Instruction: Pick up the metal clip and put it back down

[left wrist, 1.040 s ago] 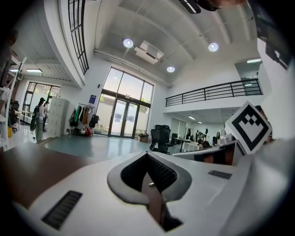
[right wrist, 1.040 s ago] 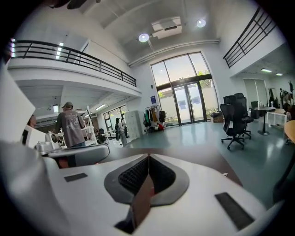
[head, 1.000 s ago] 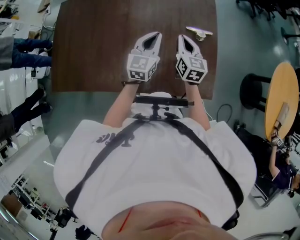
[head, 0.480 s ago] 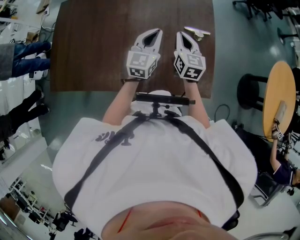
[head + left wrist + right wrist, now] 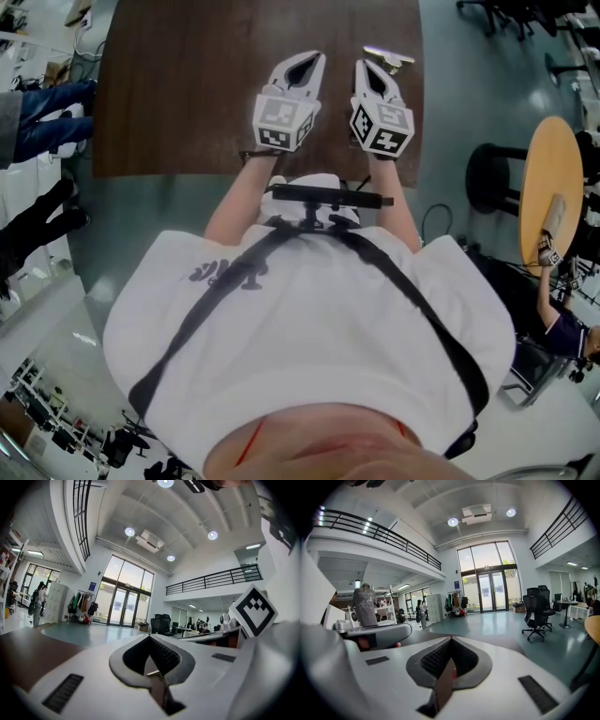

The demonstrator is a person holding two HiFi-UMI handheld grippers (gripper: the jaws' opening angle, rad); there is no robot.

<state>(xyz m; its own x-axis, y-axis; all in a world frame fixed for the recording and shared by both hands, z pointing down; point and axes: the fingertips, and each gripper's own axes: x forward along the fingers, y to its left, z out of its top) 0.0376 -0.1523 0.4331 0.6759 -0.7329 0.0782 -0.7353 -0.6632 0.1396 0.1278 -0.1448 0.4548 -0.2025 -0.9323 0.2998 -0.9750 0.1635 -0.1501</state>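
The metal clip [image 5: 389, 58] lies on the brown table [image 5: 187, 84] at its far right, partly hidden behind the tip of my right gripper [image 5: 368, 66]. That gripper is shut with nothing between its jaws, and its tip sits just left of the clip. My left gripper [image 5: 309, 60] rests beside it on the table, also shut and holding nothing. In the left gripper view [image 5: 149, 637] and the right gripper view [image 5: 450, 640] the jaws meet at a point and face the hall. The clip shows in neither gripper view.
The table's near edge runs just under my wrists. A round wooden table [image 5: 553, 197] and a black stool [image 5: 492, 178] stand to the right on the floor. People stand at the left [image 5: 37, 103]. Office chairs [image 5: 536, 611] stand farther off.
Both grippers have edged forward on the table. The right gripper's tip has come closer to the clip and now covers part of it. Both stay shut.
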